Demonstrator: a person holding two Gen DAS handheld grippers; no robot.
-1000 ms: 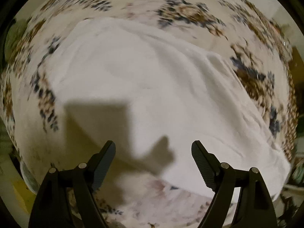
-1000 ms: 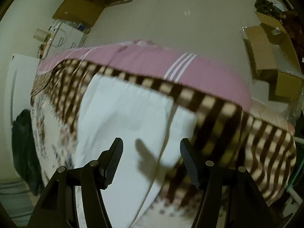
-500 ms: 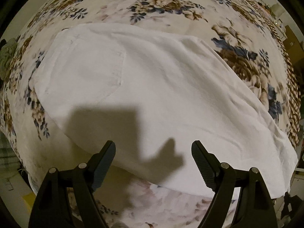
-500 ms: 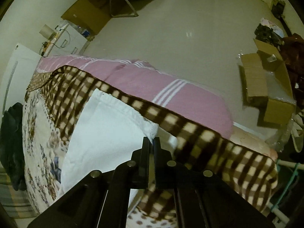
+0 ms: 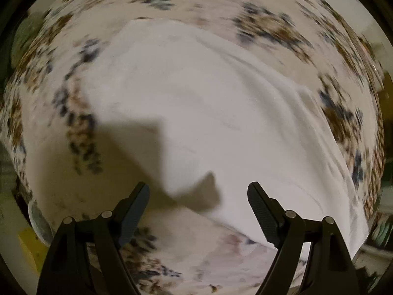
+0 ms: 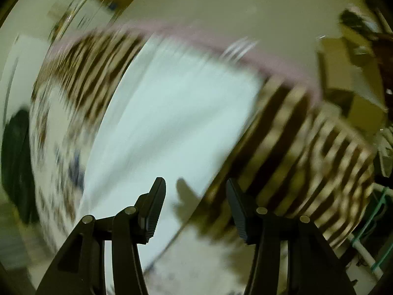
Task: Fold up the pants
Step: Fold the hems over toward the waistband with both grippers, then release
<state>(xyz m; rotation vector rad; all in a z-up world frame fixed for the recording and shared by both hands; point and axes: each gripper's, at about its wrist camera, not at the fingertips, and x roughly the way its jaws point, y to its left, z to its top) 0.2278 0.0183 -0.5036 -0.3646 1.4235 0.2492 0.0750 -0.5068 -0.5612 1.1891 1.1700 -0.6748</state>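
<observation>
We saw the floral bedspread (image 5: pixel 282 32) carrying the white pants (image 5: pixel 208 113), spread flat, likely for folding. The right view alone showed a checked border (image 6: pixel 307 147) and the floor beyond. The left gripper (image 5: pixel 198 206) hovered with jaws wide and empty; the right gripper (image 6: pixel 195 202) had jaws opening, nothing between them

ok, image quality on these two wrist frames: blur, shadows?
Left wrist: the floral bedspread is smeared, the white pants are soft, and a hard gripper shadow falls on both. Right wrist: heavy streaking across the pants and the checked blanket; only the fingers stay sharp.
</observation>
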